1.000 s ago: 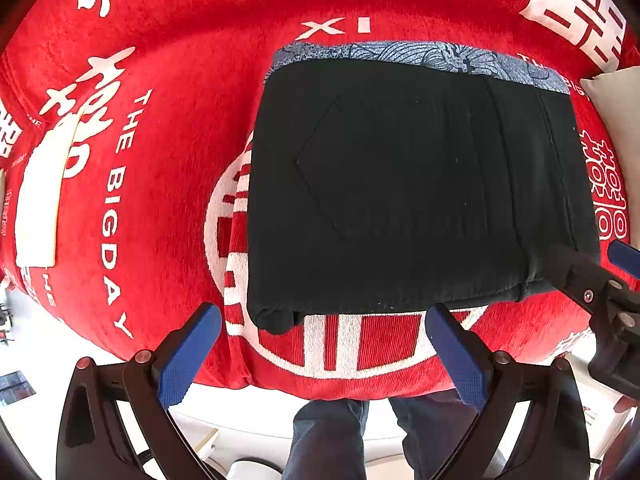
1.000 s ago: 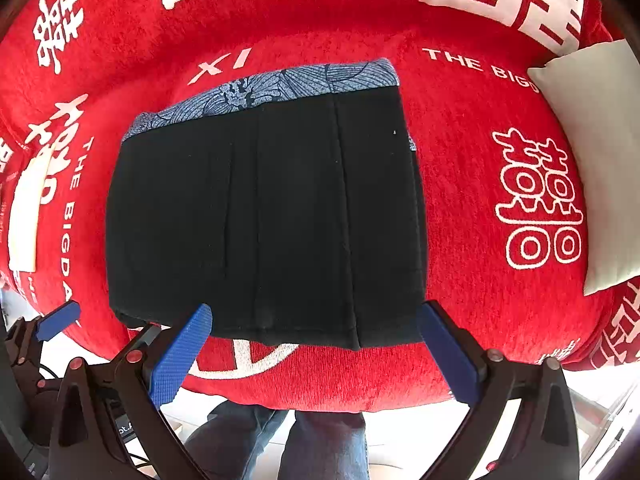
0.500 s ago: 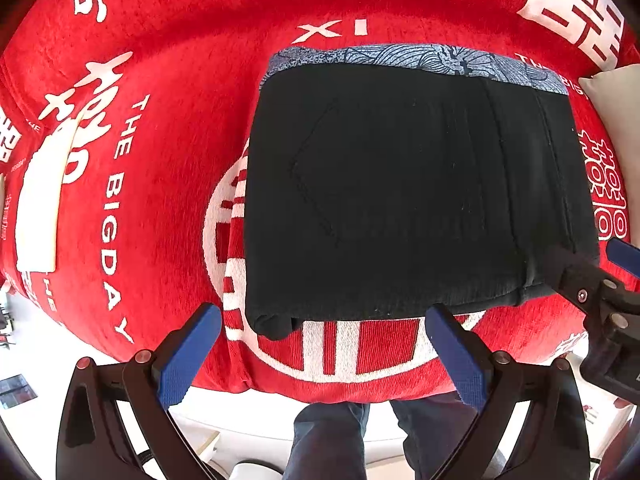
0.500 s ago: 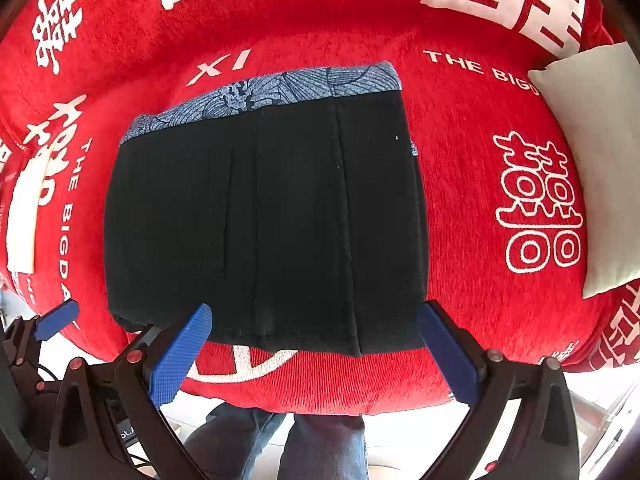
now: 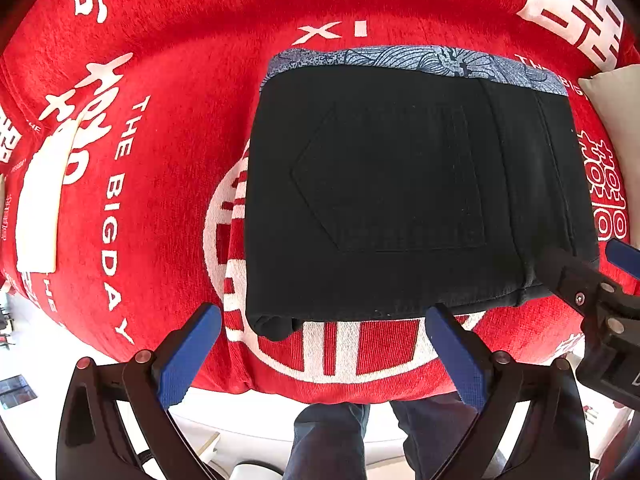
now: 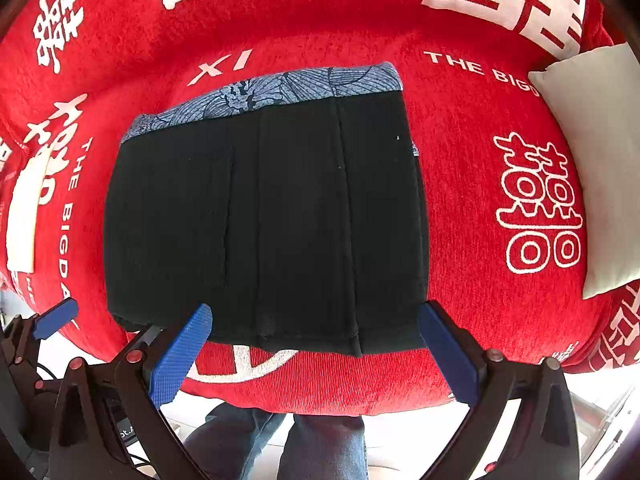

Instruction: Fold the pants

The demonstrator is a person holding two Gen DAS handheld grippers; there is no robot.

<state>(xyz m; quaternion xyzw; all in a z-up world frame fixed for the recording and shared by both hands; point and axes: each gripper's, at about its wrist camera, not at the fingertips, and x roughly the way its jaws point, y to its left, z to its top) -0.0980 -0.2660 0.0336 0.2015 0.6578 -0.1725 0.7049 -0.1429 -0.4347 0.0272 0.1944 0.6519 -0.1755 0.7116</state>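
Black pants (image 5: 408, 192): folded rectangle, centre of red blanket (image 5: 168, 92). Left gripper (image 5: 320, 354), right gripper (image 6: 314, 350): jaws spread, empty, near edge. Risk: finger snagging hem, undoing fold.

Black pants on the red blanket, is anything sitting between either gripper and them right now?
Nothing visible does. The folded black pants lie flat on the red blanket, and both the left gripper and right gripper are open at their near edge. The white pillow lies off to the right, apart.
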